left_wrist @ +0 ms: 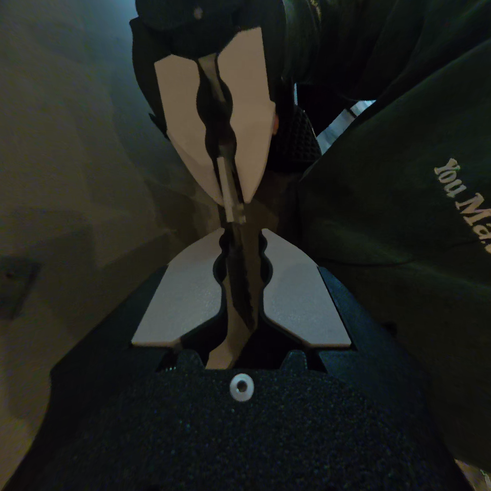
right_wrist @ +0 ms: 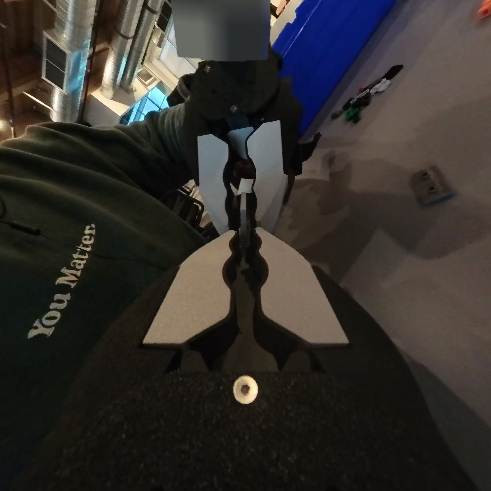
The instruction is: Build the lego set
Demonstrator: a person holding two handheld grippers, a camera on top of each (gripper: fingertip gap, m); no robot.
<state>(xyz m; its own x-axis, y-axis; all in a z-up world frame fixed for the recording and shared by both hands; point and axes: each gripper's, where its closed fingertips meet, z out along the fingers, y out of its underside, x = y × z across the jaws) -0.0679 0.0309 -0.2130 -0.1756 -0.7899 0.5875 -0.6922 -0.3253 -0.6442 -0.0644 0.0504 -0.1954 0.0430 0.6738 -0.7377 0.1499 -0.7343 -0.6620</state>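
Grey speckled table stretches right of the right gripper, which meets the left gripper tip to tip, each pinching a thin lego piece: one pale, one dark. Only the right wrist view shows loose lego pieces, a blue bin, and ribbed metal ducts.

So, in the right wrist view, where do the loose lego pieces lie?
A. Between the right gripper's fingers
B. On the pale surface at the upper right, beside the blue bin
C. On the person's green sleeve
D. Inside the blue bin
B: the small scattered lego pieces lie on the pale surface next to the blue bin, away from both grippers.
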